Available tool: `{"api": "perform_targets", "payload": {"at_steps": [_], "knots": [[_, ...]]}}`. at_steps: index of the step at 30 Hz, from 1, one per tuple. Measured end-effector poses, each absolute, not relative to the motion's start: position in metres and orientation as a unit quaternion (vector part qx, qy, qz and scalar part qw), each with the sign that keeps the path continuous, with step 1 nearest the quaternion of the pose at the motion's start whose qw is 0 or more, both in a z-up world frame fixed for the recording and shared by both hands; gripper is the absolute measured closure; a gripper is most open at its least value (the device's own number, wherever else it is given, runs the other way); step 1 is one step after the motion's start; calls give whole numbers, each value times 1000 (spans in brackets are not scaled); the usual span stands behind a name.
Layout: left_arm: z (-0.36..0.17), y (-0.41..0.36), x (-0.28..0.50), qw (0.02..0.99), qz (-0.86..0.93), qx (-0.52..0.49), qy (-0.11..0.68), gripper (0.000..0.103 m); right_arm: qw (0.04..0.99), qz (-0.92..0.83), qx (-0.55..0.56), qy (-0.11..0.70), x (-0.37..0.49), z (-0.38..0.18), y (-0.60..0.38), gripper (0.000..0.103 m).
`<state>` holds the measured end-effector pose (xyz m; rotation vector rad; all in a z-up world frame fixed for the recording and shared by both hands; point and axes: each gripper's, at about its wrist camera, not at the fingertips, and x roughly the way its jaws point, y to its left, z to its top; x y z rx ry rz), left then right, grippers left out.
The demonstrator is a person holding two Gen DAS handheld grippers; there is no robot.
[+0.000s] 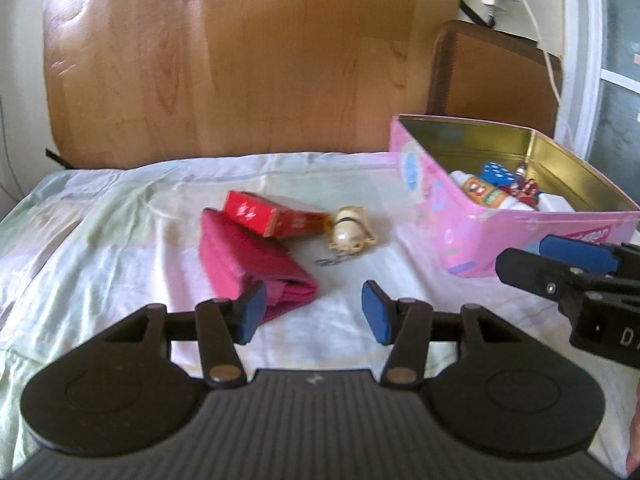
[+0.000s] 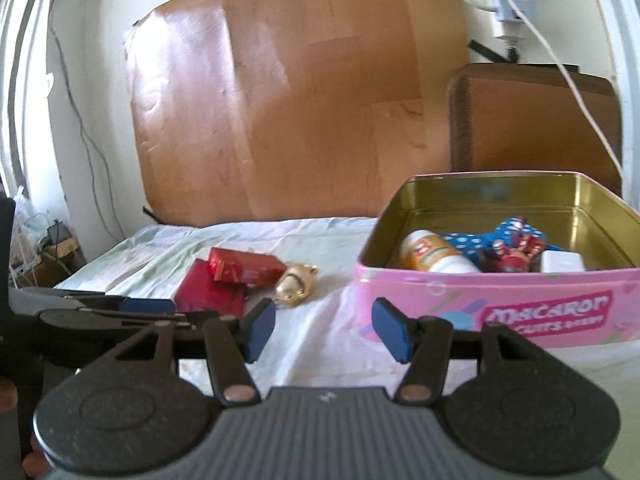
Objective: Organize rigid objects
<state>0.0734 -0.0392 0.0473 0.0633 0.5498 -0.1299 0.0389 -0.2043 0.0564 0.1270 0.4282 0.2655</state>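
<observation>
The open pink tin (image 2: pixel 496 312) at the cloth's right edge holds a bottle (image 2: pixel 434 258) and blue dice (image 1: pixel 498 176); both grippers' jaws stand apart, empty.

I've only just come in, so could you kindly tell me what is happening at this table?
A person is tidying small items into an open pink metal tin using two handheld grippers. The left gripper and right gripper are both open and empty. A red card box, a folded pink wallet and a cream keychain figure lie on the cloth outside the tin.
</observation>
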Motion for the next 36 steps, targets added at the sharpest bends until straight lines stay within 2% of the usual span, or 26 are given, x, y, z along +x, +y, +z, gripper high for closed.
{"api": "perform_targets", "payload": {"at_steps": [7, 19, 30, 36], "knots": [[40, -11, 74, 961, -44, 14, 273, 47, 962, 150, 48, 223, 45, 53, -182, 48], [15, 76, 93, 950, 62, -72, 297, 48, 953, 198, 5, 228, 62, 54, -135, 48], [14, 72, 81, 961, 56, -65, 262, 47, 949, 204, -32, 239, 124, 65, -95, 50], [12, 70, 84, 959, 52, -65, 270, 47, 946, 204, -121, 220, 130, 61, -70, 49]]}}
